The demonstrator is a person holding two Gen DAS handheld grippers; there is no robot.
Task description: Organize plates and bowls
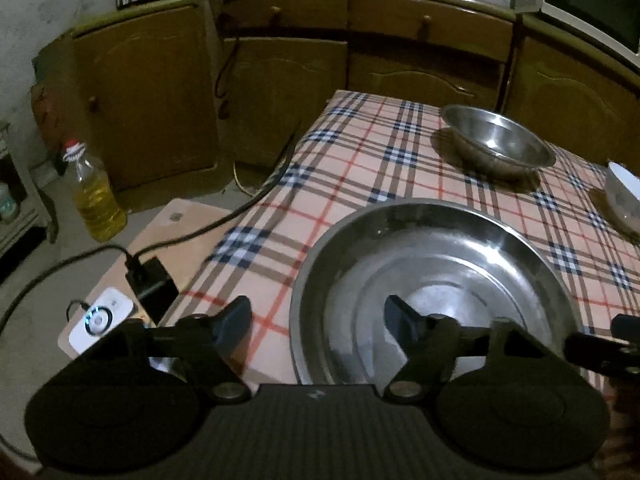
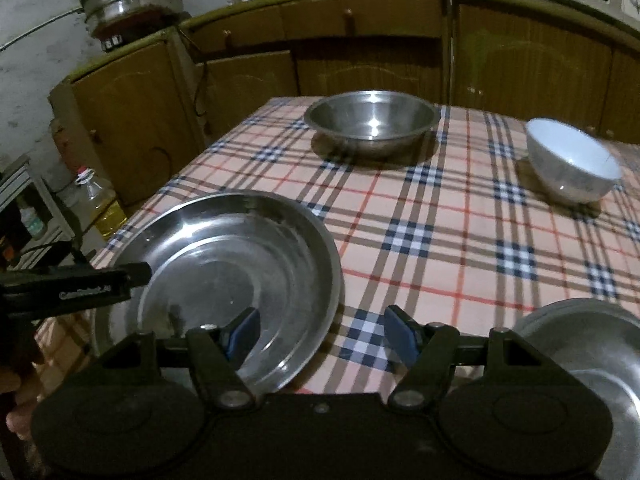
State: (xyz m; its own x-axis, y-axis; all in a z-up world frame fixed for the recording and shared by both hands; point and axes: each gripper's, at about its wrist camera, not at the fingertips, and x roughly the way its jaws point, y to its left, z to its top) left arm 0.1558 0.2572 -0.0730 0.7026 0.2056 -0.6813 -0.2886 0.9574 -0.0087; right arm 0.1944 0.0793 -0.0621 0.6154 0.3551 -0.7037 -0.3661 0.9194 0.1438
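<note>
The big round shiny metal plate (image 1: 436, 280) lies on the checked tablecloth (image 1: 360, 168). At its nine o'clock edge the left gripper (image 1: 316, 320) tips down, jaws apart astride the rim. At four o'clock the right gripper (image 2: 320, 330) tips down, open and empty.

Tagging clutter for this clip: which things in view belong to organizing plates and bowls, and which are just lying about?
Job: steel plate, steel bowl, white bowl, second steel dish.

Lying about: oil bottle, charger, white device, pot.
</note>
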